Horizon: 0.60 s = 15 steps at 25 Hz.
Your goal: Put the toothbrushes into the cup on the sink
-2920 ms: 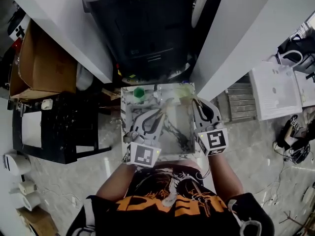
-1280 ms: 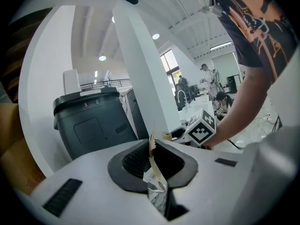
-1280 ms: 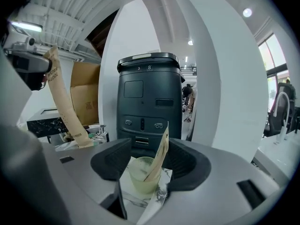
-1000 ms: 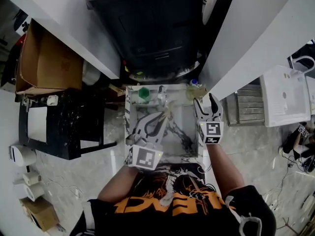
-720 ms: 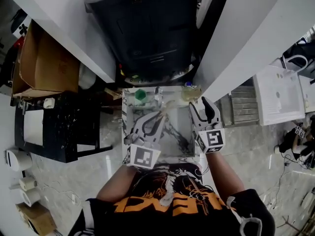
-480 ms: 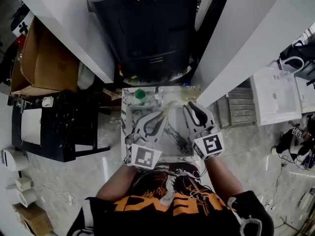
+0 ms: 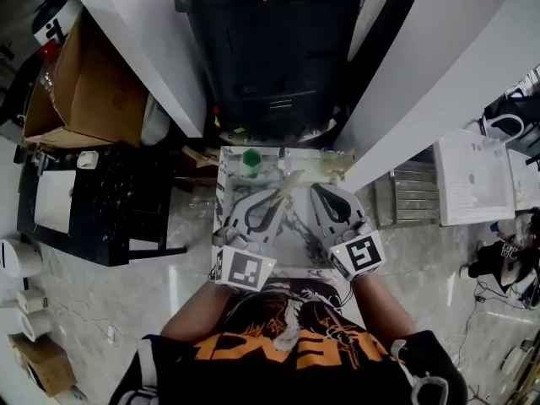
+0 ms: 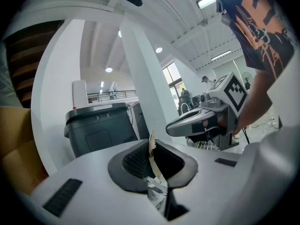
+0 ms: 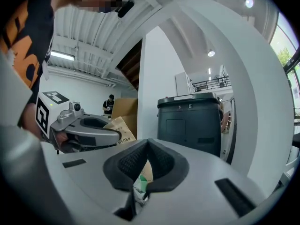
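Nearest: person's black shirt (image 7: 287, 348) w/ orange print, both forearms reaching fwd over the sink (image 7: 297, 236), a small marbled basin.

L tool (image 7: 277, 197) is pressed together on a toothbrush packet (image 7: 289, 184), a thin kraft-paper sleeve pinched edge-on btwn the pads. L gripper view shows the pads clamped on it, w/ the paper edge sticking up past the tips. The packet hangs above the basin, free end aimed at the back rim, not in the cup.

R tool (image 7: 321, 194) sits just beside it on the R, also above the basin and apart from the packet. Its jaws are closing: in R gripper view the pads meet tip to tip, w/ nothing pinched btwn them. That view also shows the L tool off to the left, w/ the packet's printed end poking out.

Further back: cup (image 7: 251, 159), green, upright on the sink's back rim, L side, near the packet's tip but not touching. Can't tell what's inside it.

Behind the sink: big black bin (image 7: 278, 49), flanked by white pillars (image 7: 143, 49). Far L: open cardboard box (image 7: 80, 91).
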### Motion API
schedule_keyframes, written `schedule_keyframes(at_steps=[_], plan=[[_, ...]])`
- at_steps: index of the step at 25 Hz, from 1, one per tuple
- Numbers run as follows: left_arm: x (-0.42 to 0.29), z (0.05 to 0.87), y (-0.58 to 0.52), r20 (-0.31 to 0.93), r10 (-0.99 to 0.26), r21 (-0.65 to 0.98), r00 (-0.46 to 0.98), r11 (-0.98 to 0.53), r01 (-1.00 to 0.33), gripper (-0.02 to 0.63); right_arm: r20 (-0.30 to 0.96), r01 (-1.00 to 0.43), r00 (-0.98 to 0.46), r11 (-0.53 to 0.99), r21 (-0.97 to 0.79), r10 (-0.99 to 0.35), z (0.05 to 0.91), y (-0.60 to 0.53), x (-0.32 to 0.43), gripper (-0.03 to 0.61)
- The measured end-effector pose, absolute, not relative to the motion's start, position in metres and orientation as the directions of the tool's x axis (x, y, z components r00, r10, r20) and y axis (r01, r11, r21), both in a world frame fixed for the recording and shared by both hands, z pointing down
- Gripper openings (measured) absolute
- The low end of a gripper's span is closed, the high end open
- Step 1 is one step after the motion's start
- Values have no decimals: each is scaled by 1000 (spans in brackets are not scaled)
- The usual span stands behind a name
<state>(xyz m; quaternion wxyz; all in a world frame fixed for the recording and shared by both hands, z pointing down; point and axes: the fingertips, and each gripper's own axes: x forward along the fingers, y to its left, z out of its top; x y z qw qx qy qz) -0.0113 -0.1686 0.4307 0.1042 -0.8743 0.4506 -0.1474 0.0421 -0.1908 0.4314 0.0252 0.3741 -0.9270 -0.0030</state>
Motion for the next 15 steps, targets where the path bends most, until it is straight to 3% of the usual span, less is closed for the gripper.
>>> schedule_keyframes(at_steps=[2,6,15], plan=[[-18,432,-168,164,-827,-305,538,-561,-769,55,14,-684,-729,729,23,-684,427,-192,35,14],[-31,428,-170,153,-842,-308,518,-539,-784,55,86,-667,-740,745,31,-667,436,-192,26,14],[-90,461,-204,193,-898,-315,396,-438,-842,55,126,-654,-749,756,15,-650,444,-203,7,14]])
